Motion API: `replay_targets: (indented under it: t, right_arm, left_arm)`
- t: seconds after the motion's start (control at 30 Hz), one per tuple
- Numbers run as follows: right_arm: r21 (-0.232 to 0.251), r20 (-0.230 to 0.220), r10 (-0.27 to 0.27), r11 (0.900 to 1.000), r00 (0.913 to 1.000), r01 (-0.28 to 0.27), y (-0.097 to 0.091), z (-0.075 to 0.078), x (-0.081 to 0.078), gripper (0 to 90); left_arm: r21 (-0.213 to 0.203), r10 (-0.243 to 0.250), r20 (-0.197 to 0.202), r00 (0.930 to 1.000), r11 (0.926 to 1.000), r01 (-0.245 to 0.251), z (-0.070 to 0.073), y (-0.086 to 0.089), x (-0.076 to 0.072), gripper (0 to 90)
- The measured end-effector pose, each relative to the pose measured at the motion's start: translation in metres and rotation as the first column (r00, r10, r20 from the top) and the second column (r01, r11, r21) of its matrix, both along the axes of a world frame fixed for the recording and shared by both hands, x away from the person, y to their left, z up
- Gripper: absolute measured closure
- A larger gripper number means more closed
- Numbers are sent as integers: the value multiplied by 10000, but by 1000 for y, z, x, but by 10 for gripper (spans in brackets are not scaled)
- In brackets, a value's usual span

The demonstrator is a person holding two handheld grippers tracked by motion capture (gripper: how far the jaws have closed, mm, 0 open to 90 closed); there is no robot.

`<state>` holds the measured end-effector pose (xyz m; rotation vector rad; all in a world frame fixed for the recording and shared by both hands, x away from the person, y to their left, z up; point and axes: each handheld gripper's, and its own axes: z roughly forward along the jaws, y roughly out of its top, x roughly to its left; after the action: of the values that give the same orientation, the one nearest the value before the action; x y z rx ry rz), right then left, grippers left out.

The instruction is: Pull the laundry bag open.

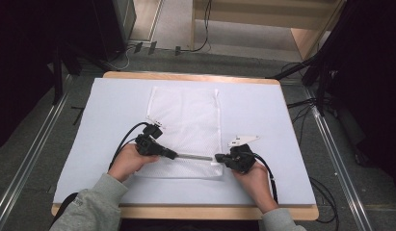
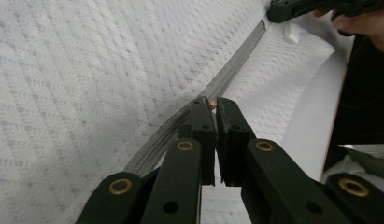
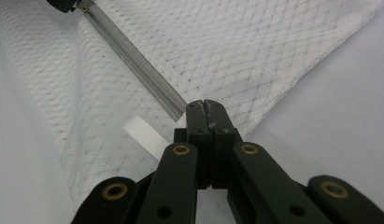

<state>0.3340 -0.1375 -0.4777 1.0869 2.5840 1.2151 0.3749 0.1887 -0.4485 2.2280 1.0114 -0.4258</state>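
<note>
My white mesh laundry bag (image 1: 186, 130) lies flat on the white-covered table (image 1: 113, 106), its zipper (image 1: 194, 156) running along the near edge from 9 o'clock to 3 o'clock in the high view. My left tool (image 1: 175, 155) has its jaws pressed together on the small brass zipper pull (image 2: 211, 104), which sits right at the jaw tips in the left gripper view. My right tool (image 1: 217, 157) is pinched shut on the bag's corner at the zipper's end, just beside a white ribbed tab (image 3: 145, 137) that sticks out toward 8 o'clock in the right gripper view. I hold that corner so the fabric stays taut and the bag doesn't drag along while the slider travels. Between the two tools the grey teeth look closed, so I judge the zipper to be partway along its run
</note>
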Motion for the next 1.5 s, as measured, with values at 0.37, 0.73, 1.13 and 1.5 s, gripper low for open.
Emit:
replay_targets:
  t: [0.37, 0.73, 1.13, 1.5]
  right_arm:
    - [7, -19, 4, 10000, 10000, -4, 0, 0, 0, 900]
    - [17, -99, -3, 10000, 10000, 3, 0, 0, 1, 900]
    - [24, -197, 212, 9998, 9996, -211, -1, 1, 4, 900]
    - [-7, -148, 362, 9993, 9992, -362, -1, 1, 5, 900]
  left_arm:
    - [231, 528, 31, 9986, 9983, -529, 4, 21, 0, 883]
    - [782, 834, 256, 9962, 9933, -851, 6, 42, -3, 882]
    - [788, 1573, 218, 9873, 9842, -1586, 8, 73, -8, 882]
    - [588, 1943, 154, 9808, 9791, -1949, 11, 100, -17, 883]
